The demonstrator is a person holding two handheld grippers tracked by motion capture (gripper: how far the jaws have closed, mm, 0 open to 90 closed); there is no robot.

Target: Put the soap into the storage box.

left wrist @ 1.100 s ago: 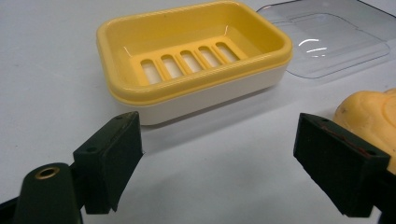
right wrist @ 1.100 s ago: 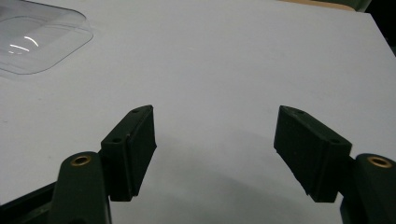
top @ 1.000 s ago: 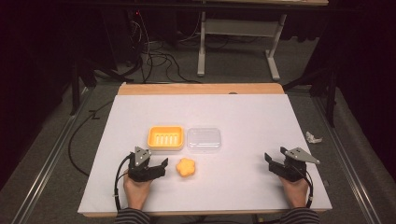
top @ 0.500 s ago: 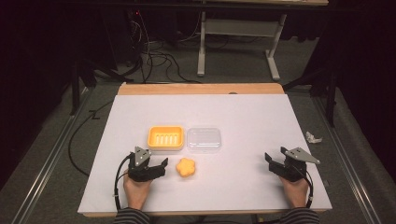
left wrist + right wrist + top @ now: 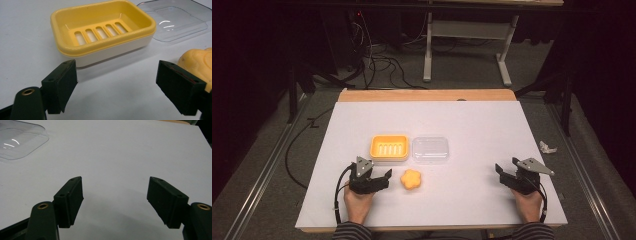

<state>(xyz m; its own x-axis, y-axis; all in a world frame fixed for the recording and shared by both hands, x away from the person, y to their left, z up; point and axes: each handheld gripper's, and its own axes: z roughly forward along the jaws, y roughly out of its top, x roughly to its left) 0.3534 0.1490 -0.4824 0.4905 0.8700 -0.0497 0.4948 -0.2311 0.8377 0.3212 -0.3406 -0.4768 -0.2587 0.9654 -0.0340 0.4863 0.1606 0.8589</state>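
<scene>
A yellow soap dish (image 5: 389,147) (image 5: 100,32) with a slotted insert sits near the middle of the white table (image 5: 472,120). Its clear lid (image 5: 430,149) (image 5: 175,17) (image 5: 17,142) lies flat just to its right. A yellow flower-shaped soap (image 5: 411,179) (image 5: 200,61) rests in front of them. My left gripper (image 5: 379,178) (image 5: 117,85) stands open just left of the soap, nothing between its jaws. My right gripper (image 5: 504,173) (image 5: 115,200) is open over bare table at the front right.
A crumpled white scrap (image 5: 547,147) lies off the table's right edge. A wooden strip (image 5: 427,95) runs along the far edge. Cables (image 5: 377,55) and a metal frame (image 5: 467,35) are on the floor beyond.
</scene>
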